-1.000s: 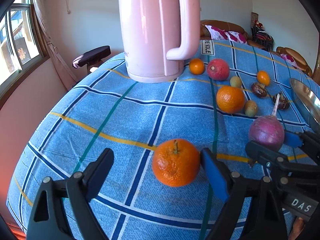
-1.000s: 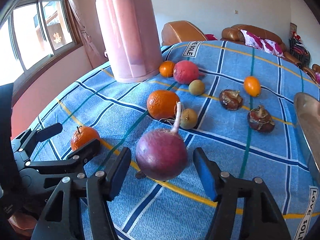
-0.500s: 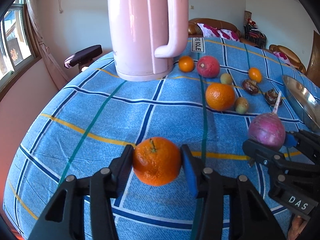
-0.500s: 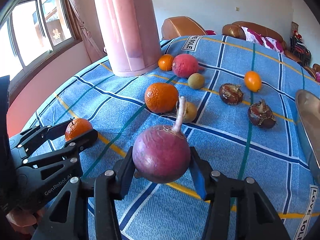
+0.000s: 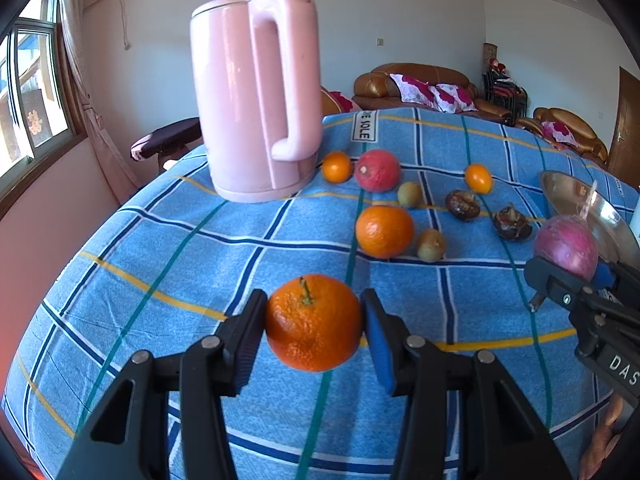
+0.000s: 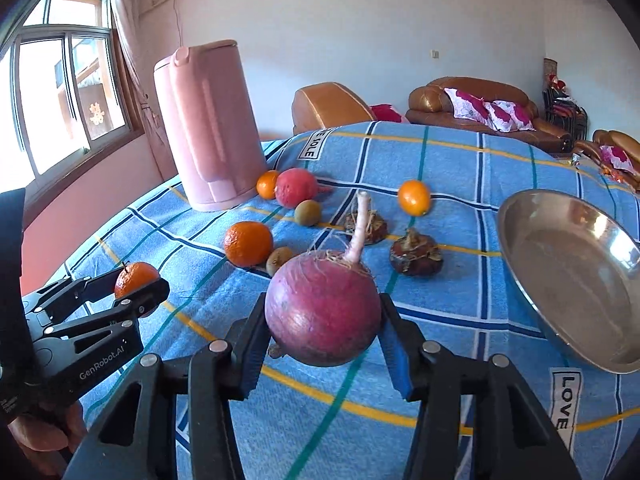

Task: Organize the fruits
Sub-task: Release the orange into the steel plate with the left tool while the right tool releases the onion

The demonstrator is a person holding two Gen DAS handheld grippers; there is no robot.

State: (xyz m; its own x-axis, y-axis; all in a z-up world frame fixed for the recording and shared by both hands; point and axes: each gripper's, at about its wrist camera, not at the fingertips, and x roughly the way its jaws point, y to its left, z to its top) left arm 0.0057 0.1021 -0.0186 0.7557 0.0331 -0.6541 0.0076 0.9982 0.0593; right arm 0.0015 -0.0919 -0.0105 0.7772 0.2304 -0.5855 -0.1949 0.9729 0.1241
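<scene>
A: Entry. A second ago both sets of jaws stand wide around their fruit on the blue checked cloth. Now the left gripper has its jaws clenched on the stemmed orange, pads pressed to both flanks.

B: Lifted?

A: Judging by the shadow beneath it, yes, just off the bench, near its front edge. Same on the right: the right gripper grasps the purple radish, root tail pointing up, and it too reads as raised off the cloth.

B: So both picks are made. What remains?

A: The steel bowl at the bench's right edge holds nothing. I judge it the likely destination; the radish hangs near its rim, the orange well apart from it.

B: Still loose on the bench?

A: Toward the middle and far edge: a second orange, a red fruit beside the pink kettle, two small oranges, two greenish fruits, two dark brown bulbs.

B: Risk?

A: Round skins in flat pads; either could roll out in transit.
</scene>
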